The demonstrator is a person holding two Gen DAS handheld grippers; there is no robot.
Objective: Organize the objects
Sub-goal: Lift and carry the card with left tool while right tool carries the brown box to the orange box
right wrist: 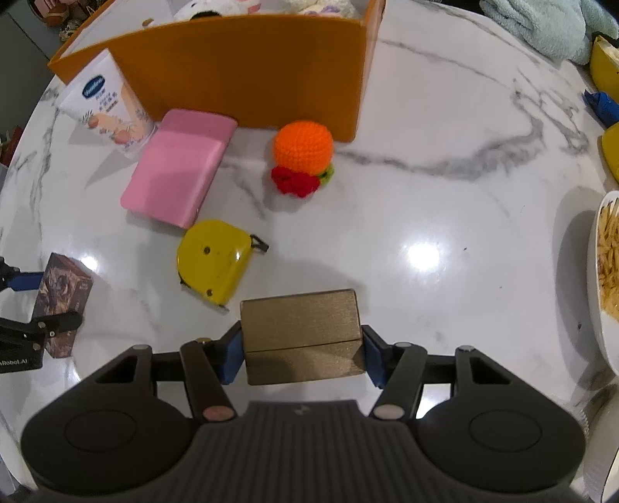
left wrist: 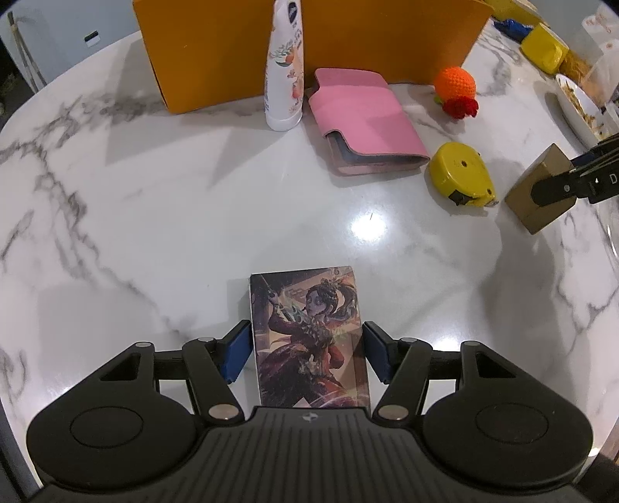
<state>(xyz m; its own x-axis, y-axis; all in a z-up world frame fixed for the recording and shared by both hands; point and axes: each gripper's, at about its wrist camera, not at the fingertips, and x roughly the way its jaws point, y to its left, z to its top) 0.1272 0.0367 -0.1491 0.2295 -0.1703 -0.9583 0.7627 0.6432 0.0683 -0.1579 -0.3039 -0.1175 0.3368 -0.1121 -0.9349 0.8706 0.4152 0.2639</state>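
Observation:
My left gripper is shut on a picture card box showing a painted figure, near the table's front. My right gripper is shut on a gold-brown box; it also shows in the left wrist view. On the marble table lie a yellow tape measure, a pink wallet, an orange crochet toy and a white lotion tube standing upright. An orange open box stands at the back with soft items inside.
A white dish of fries sits at the right edge. Yellow items and a light blue cloth lie at the far right. The card box and left gripper show at the right wrist view's left edge.

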